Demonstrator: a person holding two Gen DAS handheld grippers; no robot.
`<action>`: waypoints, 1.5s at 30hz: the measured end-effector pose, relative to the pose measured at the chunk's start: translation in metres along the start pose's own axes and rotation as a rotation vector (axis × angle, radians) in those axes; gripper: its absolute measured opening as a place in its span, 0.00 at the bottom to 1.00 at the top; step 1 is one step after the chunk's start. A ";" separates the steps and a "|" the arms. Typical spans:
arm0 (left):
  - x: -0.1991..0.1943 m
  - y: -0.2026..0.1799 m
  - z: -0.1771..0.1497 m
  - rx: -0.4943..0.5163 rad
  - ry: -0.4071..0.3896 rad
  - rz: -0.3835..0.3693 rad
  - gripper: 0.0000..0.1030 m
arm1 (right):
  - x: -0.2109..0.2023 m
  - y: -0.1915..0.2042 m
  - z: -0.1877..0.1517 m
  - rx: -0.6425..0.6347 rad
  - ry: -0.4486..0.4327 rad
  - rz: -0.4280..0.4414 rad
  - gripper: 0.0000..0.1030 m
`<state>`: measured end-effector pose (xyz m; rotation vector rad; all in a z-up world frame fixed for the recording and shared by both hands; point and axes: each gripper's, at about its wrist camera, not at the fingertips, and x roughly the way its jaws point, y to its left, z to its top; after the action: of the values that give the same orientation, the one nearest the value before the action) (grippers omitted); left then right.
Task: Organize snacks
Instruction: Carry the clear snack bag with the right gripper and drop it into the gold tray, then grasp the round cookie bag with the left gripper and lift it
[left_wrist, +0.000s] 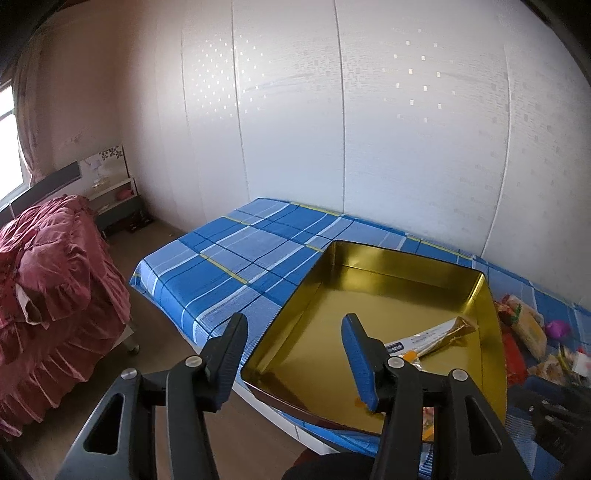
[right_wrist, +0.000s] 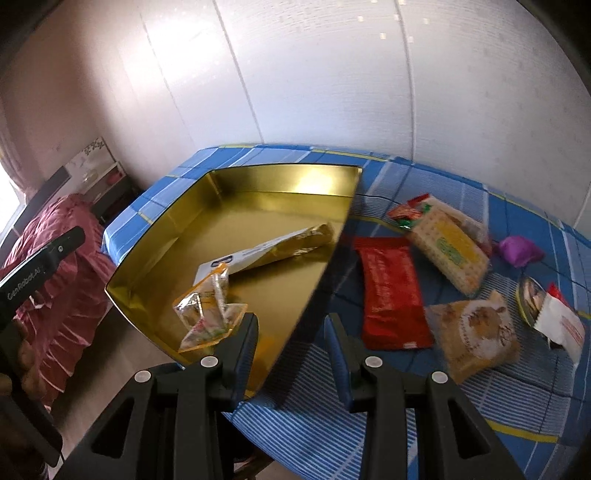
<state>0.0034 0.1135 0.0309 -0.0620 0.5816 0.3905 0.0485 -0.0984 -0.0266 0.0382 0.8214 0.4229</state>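
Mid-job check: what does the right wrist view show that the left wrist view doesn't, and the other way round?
Right wrist only: the loose snacks in full, such as the red packet and tan packet, plus the clear packet in the tin; the left view catches only slivers of these. Left wrist only: the wide bare stretch of cloth left of the tin, and the bed's caster. Both: the gold tin, the long packet inside it, and the red bedding.

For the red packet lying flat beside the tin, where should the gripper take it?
Grip the red packet across its narrow width near the close end, coming from above. It lies flat on the checked cloth, long axis pointing away, with bare cloth on both long sides.
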 end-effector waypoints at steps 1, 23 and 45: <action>-0.001 -0.002 0.000 0.005 -0.003 -0.001 0.52 | -0.002 -0.002 -0.001 0.005 -0.004 -0.004 0.37; -0.011 -0.028 0.001 0.071 -0.025 -0.027 0.52 | -0.028 -0.061 -0.019 0.125 -0.050 -0.091 0.37; -0.013 -0.075 0.001 0.196 -0.012 -0.131 0.52 | -0.048 -0.129 -0.052 0.226 -0.072 -0.232 0.37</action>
<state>0.0223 0.0403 0.0351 0.0894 0.5980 0.2053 0.0275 -0.2415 -0.0537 0.1651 0.7890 0.1079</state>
